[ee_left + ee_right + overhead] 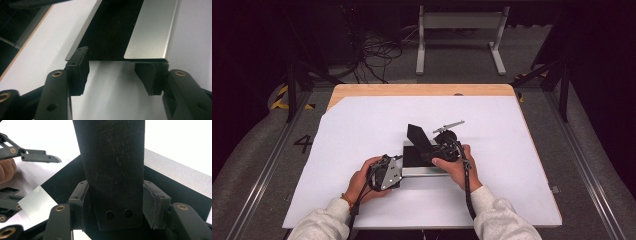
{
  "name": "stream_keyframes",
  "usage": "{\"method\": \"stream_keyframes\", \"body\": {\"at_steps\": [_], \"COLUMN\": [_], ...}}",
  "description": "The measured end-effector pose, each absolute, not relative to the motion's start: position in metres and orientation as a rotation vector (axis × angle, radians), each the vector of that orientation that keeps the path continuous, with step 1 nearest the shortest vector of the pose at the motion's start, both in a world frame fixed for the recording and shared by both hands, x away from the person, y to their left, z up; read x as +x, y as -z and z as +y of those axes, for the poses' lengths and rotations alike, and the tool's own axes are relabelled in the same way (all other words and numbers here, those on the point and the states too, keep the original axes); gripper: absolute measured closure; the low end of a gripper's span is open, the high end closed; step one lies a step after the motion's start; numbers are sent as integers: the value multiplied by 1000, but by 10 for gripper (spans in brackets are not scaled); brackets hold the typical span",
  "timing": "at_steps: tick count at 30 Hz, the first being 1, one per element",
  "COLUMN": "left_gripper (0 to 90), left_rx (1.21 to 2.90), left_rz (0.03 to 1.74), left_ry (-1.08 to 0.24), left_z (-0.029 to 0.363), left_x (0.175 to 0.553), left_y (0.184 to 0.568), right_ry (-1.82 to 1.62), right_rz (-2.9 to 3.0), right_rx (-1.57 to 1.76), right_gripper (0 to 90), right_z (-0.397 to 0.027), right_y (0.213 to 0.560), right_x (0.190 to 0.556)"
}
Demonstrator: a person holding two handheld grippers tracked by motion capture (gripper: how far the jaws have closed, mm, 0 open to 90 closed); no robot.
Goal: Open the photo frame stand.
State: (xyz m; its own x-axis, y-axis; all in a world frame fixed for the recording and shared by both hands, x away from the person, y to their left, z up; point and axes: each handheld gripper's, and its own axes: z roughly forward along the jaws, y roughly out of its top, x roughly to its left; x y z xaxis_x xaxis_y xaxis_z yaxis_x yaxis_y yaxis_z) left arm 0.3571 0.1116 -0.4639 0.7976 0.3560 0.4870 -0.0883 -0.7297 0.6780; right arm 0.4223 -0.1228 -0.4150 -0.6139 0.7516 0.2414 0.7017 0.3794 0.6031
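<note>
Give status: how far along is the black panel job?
Done: black panel is tilted up off the silver tray. In hand: right tool clamps the panel's end; left tool sits open at the tray's end. Left: panel probably has to come clear and be set down.

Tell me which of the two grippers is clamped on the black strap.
The right gripper: its jaws press both edges of the upright black felt strap. The left gripper merely stands open at the silver metal box edge.
</note>
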Motion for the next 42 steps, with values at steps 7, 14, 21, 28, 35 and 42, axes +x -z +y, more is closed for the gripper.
{"method": "stream_keyframes", "body": {"at_steps": [7,14,21,28,35,42], "left_gripper": [538,611,633,560,627,648], "left_rx": [2269,2246,2233,2226,2204,2173], "left_rz": [130,134,156,141,105,160], "left_ry": [-797,-799,-753,-763,-762,-703], "left_z": [108,113,115,108,104,111], "left_x": [354,357,360,358,357,362], "left_y": [462,457,456,457,452,446], "right_ry": [-1002,-972,-976,-951,-986,-1079], "right_rz": [2560,2568,2569,2595,2590,2588], "right_rx": [1360,1347,1345,1341,1360,1283], "right_gripper": [443,417,453,456,454,342], "right_z": [-120,-116,-120,-119,-114,-130], "right_y": [411,407,405,404,400,388], "right_x": [423,423,424,421,418,411]}}
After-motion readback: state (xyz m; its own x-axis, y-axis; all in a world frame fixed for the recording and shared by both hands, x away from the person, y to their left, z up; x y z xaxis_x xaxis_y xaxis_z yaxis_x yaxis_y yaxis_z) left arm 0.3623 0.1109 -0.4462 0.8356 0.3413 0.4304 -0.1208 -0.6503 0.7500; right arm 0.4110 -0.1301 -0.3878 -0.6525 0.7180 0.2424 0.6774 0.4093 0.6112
